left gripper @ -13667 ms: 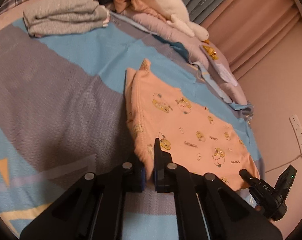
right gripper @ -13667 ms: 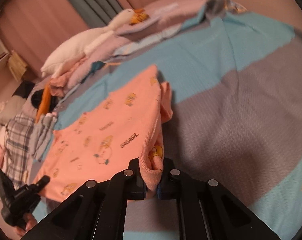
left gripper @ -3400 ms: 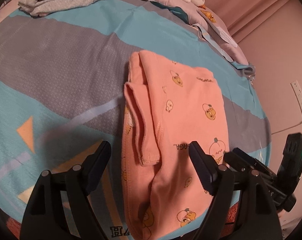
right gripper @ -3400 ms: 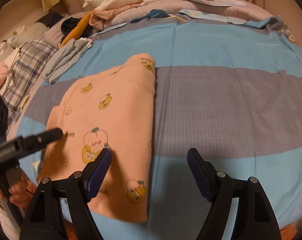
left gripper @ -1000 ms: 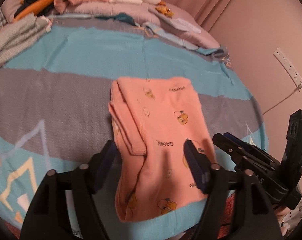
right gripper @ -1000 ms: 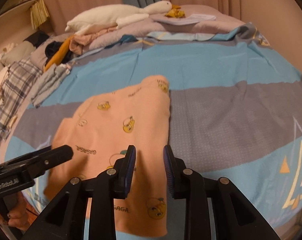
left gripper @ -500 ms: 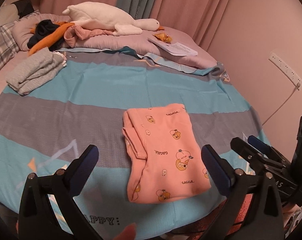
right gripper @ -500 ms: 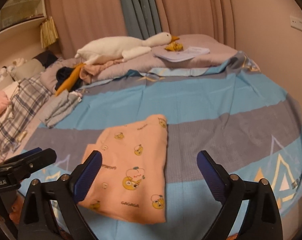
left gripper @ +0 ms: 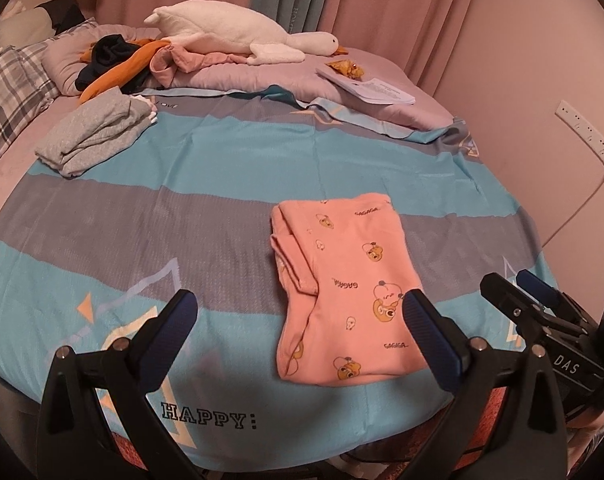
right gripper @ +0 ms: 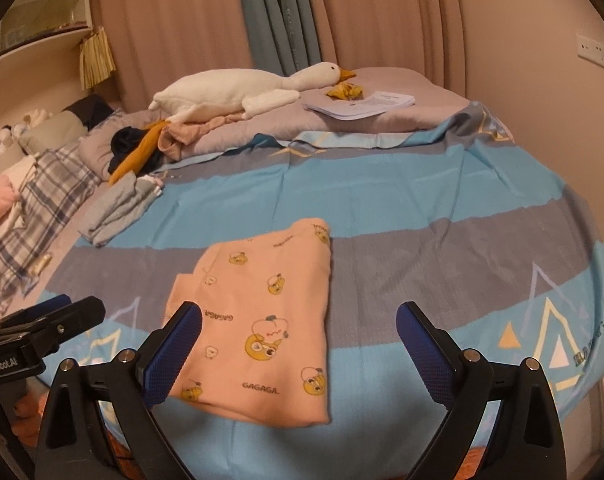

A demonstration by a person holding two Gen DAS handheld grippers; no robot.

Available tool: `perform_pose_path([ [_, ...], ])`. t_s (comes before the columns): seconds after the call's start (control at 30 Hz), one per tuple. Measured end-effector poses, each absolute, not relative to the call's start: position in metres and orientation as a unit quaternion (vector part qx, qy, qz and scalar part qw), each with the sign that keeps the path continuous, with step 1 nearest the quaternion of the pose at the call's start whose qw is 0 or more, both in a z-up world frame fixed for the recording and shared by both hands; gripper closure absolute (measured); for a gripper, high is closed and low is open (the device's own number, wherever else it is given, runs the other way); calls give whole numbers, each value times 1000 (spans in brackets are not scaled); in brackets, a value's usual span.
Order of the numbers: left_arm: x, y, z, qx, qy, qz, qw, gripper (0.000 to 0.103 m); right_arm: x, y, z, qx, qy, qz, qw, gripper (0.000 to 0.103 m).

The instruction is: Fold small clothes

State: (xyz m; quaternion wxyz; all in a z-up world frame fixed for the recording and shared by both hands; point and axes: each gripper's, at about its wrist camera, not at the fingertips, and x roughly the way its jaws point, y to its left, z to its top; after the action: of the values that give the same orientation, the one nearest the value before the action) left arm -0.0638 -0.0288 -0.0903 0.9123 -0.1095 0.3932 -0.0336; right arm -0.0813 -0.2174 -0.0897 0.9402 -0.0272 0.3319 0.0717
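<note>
A small pink garment (left gripper: 342, 280) printed with yellow cartoon figures lies folded into a neat rectangle on the blue and grey bedsheet (left gripper: 222, 168), near the bed's front edge. My left gripper (left gripper: 298, 304) hovers above and in front of it, jaws wide open and empty. In the right wrist view the same pink garment (right gripper: 262, 320) lies flat ahead, and my right gripper (right gripper: 300, 312) stands wide open with nothing between its fingers. Each gripper shows at the edge of the other's view: the right gripper (left gripper: 518, 292), the left gripper (right gripper: 62, 316). Neither touches the cloth.
A folded grey pile (left gripper: 94, 136) sits at the back left of the bed. A white plush goose (left gripper: 238, 36), loose orange and dark clothes (left gripper: 118, 64) and papers (left gripper: 370, 88) lie on the pillows. A wall with a socket strip (left gripper: 586, 132) is on the right.
Both grippers' jaws have spread wide and both have pulled back and up from the pink garment, which stays folded on the sheet.
</note>
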Motion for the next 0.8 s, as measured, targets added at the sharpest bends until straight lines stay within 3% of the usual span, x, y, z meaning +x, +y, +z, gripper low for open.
perform_pose_path([
  [0.8,-69,-36,-88,-99,388,-44,915,0,-81,-215,-96,-25,346,66,935,6],
])
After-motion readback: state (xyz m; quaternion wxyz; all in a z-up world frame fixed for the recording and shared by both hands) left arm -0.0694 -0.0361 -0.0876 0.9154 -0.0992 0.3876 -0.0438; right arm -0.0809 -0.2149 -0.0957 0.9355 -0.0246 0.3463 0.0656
